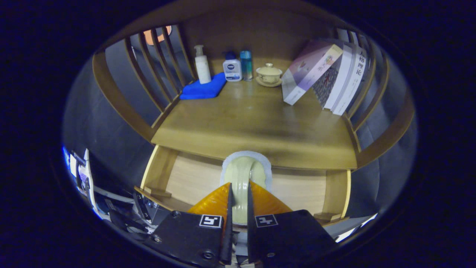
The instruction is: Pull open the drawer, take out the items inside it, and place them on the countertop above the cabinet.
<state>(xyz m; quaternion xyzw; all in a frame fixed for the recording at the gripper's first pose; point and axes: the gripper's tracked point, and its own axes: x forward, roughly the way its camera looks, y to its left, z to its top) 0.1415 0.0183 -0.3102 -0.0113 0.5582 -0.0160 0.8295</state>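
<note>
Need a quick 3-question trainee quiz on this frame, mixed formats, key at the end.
1. True or false: the drawer under the countertop is pulled open.
2. What are the tongs closed on?
A. the blue cloth
B. a pale roll-shaped item
C. a book
3. Fill in: the white pump bottle stands at the back of the countertop, next to the ____ cloth.

Key:
1. True. The drawer's light wooden floor shows below the countertop's front edge.
2. B. The pale roll-shaped item sits between both fingers, raised over the open drawer.
3. Blue.
</note>
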